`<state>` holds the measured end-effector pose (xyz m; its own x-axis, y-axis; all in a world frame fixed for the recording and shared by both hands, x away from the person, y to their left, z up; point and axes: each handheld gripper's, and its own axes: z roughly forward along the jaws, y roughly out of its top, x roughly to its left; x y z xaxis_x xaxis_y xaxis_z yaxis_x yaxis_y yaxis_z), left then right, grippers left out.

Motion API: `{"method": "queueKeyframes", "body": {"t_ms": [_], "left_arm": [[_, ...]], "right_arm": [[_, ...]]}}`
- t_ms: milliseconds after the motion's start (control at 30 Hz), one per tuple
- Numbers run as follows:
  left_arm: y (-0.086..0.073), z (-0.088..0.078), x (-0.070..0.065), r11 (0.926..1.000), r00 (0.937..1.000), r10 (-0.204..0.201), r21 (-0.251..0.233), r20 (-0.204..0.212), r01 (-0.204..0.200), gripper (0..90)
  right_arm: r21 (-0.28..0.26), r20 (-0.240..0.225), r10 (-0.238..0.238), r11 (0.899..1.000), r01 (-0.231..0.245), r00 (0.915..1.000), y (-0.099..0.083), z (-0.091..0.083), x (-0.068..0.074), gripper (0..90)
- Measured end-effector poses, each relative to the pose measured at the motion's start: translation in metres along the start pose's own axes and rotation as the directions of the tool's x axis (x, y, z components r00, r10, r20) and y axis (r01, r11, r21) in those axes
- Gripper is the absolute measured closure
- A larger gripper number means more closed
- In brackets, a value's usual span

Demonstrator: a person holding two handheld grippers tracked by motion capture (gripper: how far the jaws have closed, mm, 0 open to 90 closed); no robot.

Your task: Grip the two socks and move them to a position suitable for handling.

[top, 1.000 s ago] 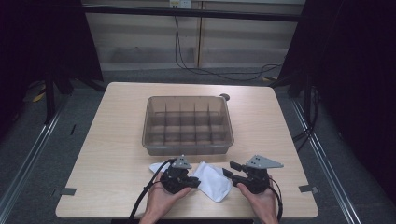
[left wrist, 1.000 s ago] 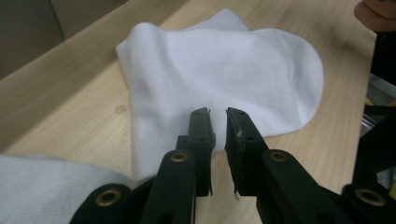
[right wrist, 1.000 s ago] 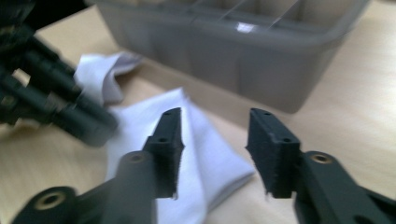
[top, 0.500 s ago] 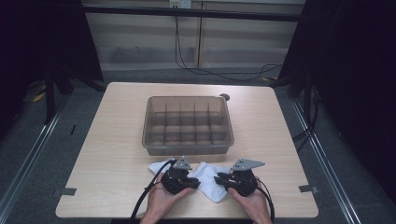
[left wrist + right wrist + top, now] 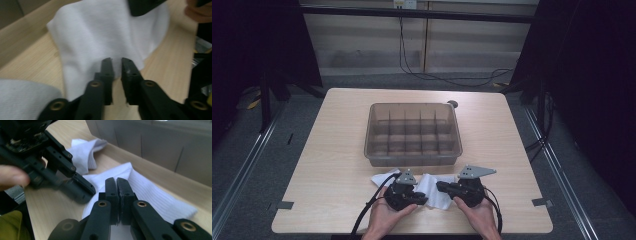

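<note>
A white sock [image 5: 434,196] lies crumpled near the table's front edge, in front of the grey bin. From the left, my left gripper [image 5: 422,200] points onto it. In the left gripper view its jaws [image 5: 116,60] show a narrow gap above the white sock [image 5: 100,32]; they have just been opening and the pads do not press on the fabric. My right gripper [image 5: 441,186] comes in from the right. Its jaws [image 5: 116,180] have just closed and stand together on the ribbed white sock [image 5: 150,192]. The two gripper tips nearly meet over the sock.
A grey bin [image 5: 412,106] with several compartments stands mid-table, its near wall [image 5: 162,145] close behind the sock. A second bit of white fabric [image 5: 382,178] lies to the left. Bare wood runs along both sides of the bin, and black cables trail off the front edge.
My right gripper has moved left onto the sock, close to the left gripper, and its jaws have closed. The left hand has stayed where it was.
</note>
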<state>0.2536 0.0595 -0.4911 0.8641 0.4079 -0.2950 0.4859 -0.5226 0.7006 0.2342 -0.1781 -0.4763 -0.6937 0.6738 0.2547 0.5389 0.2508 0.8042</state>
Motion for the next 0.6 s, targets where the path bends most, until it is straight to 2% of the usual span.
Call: {"method": "queueKeyframes", "body": {"t_ms": [33,100,167,233,267,300,333,400,467,533,600], "left_arm": [[0.001,-0.002,-0.001,0.9999,0.9999,0.011,-0.012,0.005,-0.011,70.5],[0.003,-0.007,-0.003,0.9992,0.9995,0.005,-0.04,0.033,-0.003,62.3],[0.005,-0.007,-0.002,0.9993,0.9999,0.0,-0.038,0.013,0.0,55.6],[0.007,-0.003,-0.001,0.9999,0.9994,0.009,-0.013,-0.034,-0.009,52.7],[0.007,0.0,0.0,0.9999,0.9995,0.002,-0.013,-0.031,-0.002,52.1],[0.007,0.001,0.001,0.9999,0.9997,0.006,-0.012,-0.022,-0.006,56.7],[0.007,0.001,0.001,0.9998,0.9997,0.014,-0.012,-0.022,-0.014,67.7],[0.007,0.001,0.001,0.9997,0.9999,-0.005,-0.023,-0.014,0.005,86.2],[0.007,-0.001,0.003,0.9993,0.9995,-0.029,-0.026,-0.009,0.028,87.5],[0.006,-0.005,0.005,0.9981,0.9987,-0.046,-0.041,0.021,0.046,87.5],[0.004,-0.011,0.007,0.9964,0.9978,-0.059,-0.058,0.029,0.061,87.6]], "right_arm": [[-0.002,-0.005,-0.002,1.0,0.002,1.0,0.002,0.001,0.001,87.8],[-0.011,-0.021,0.007,1.0,-0.007,0.9998,0.006,0.002,0.002,87.8],[-0.011,-0.034,0.008,1.0,-0.008,0.9994,0.009,0.005,0.004,87.8],[-0.009,-0.044,0.006,1.0,-0.007,0.999,0.011,0.007,0.006,87.8],[-0.008,-0.05,0.006,1.0,-0.006,0.9987,0.011,0.008,0.007,87.8],[-0.01,-0.055,0.005,1.0,-0.005,0.9985,0.012,0.009,0.008,87.7],[-0.011,-0.061,0.004,1.0,-0.005,0.9981,0.013,0.009,0.009,87.7],[-0.014,-0.067,0.002,1.0,-0.003,0.9978,0.014,0.009,0.01,85.4],[-0.023,-0.077,-0.002,1.0,0.001,0.997,0.015,0.007,0.009,75.9],[-0.035,-0.042,0.006,0.999,-0.007,0.9991,0.015,0.001,0.006,68.7],[-0.063,-0.047,0.021,0.998,-0.024,0.9987,0.016,-0.007,0.001,66.7]]}}
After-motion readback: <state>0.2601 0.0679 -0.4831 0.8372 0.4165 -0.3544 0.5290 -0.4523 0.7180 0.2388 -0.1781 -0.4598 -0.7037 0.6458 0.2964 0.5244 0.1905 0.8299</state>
